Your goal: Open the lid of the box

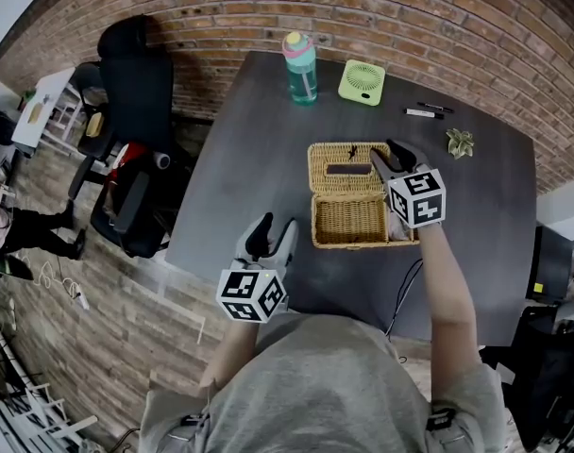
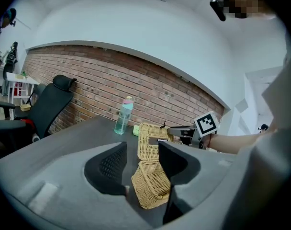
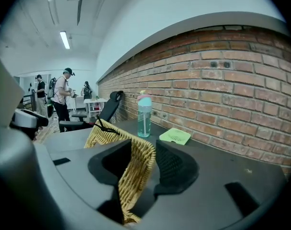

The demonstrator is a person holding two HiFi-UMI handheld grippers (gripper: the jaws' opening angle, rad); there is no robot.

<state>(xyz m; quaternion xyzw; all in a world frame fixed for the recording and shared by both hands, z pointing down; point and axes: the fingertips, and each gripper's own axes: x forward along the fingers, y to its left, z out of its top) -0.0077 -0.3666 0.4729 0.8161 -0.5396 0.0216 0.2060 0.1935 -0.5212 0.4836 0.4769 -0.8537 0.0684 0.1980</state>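
A wicker box sits mid-table, its inside showing. Its lid stands raised and tilted back, a dark slot and a black loop on it. My right gripper is at the lid's right edge. In the right gripper view the lid's woven rim fills the gap of the right gripper, pads against it. My left gripper hovers left of the box, apart from it, open with nothing between its fingers. In the left gripper view the box lies beyond the left gripper.
At the far side of the dark table stand a teal bottle, a green fan, two pens and a small leafy thing. An office chair is off the table's left. People stand far off.
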